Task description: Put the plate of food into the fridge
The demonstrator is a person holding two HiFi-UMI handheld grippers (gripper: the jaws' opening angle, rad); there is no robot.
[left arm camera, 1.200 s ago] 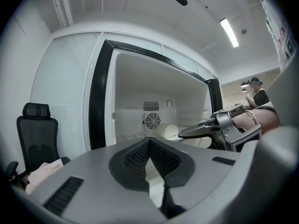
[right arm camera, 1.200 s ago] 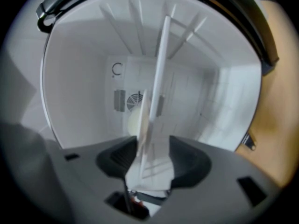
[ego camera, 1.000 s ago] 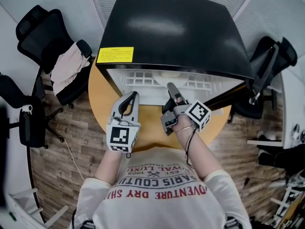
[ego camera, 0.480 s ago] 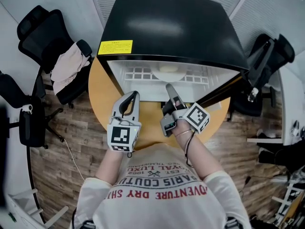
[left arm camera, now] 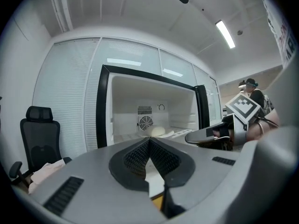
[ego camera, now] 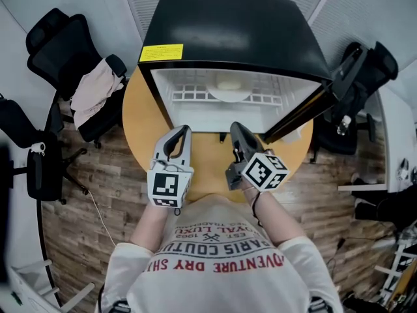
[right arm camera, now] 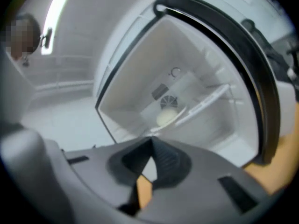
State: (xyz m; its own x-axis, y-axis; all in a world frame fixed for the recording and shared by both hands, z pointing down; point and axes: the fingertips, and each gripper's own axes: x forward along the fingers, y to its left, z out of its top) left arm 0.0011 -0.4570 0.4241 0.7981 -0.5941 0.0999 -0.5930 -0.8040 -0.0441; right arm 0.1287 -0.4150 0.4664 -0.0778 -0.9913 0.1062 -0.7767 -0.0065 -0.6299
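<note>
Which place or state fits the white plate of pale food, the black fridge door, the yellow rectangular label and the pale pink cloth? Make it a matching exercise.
1 white plate of pale food
2 black fridge door
3 yellow rectangular label
4 pale pink cloth

A on top of the black fridge
B draped over a black office chair
C on the white wire shelf
D swung open

Pairs: 1-C, 2-D, 3-A, 4-B

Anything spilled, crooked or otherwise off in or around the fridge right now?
Nothing stands out. The plate of food sits flat on the shelf inside the fridge, nothing spilled around it. The door stands open at the right. A garment lies draped over a chair on the left.
</note>
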